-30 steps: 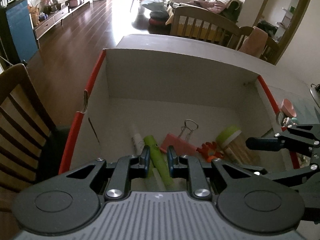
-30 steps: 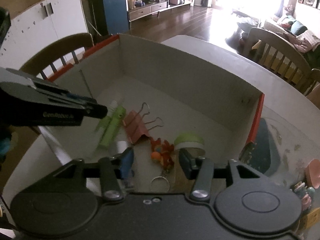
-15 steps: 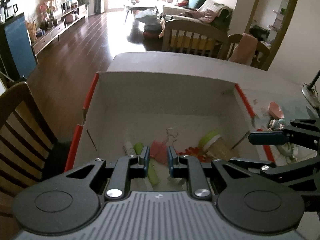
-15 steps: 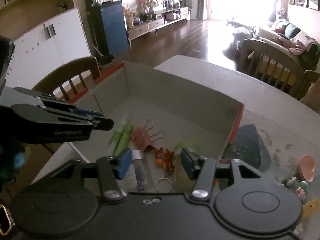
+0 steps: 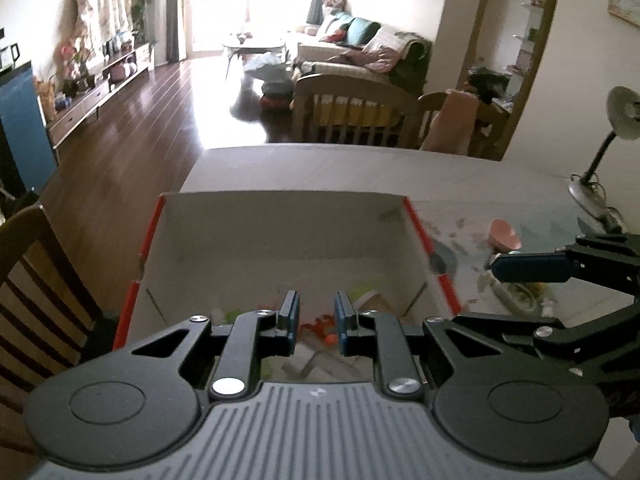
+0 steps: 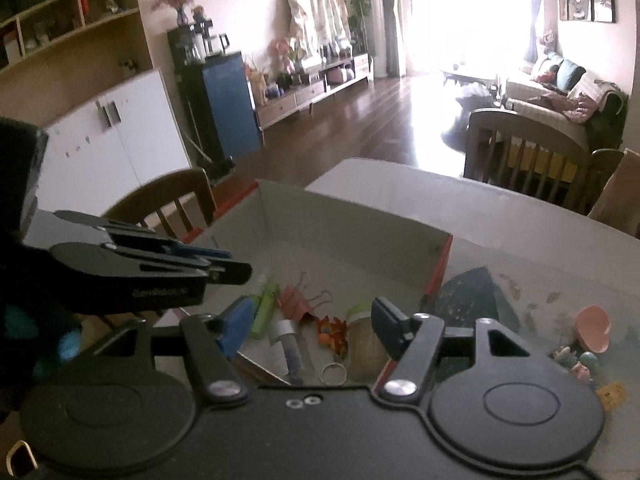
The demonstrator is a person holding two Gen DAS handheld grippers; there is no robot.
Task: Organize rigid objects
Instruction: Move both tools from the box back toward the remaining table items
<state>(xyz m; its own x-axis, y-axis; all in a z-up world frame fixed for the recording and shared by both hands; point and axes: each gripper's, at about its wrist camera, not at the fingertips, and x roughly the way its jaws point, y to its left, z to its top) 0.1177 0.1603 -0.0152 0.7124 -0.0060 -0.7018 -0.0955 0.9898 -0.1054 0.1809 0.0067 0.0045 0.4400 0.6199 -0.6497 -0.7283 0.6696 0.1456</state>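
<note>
A red-edged cardboard box (image 5: 280, 232) (image 6: 360, 220) sits on the table. It holds a green tube (image 6: 264, 310), a pink binder clip (image 6: 294, 304), an orange toy with a key ring (image 6: 334, 330), a green-lidded jar (image 6: 362, 340) and a small vial (image 6: 290, 344). My left gripper (image 5: 316, 322) hovers above the box's near end, jaws narrowly apart and empty. My right gripper (image 6: 308, 322) is open and empty above the box's near right corner.
A pink shell-shaped dish (image 6: 594, 328) (image 5: 504, 234) and small trinkets (image 6: 576, 360) lie on the table right of the box, beside a dark mat (image 6: 476, 300). A desk lamp (image 5: 600, 160) stands far right. Wooden chairs (image 5: 36, 280) flank the table.
Both grippers have risen and pulled back from the box, so it looks smaller and lower. The objects inside have not moved.
</note>
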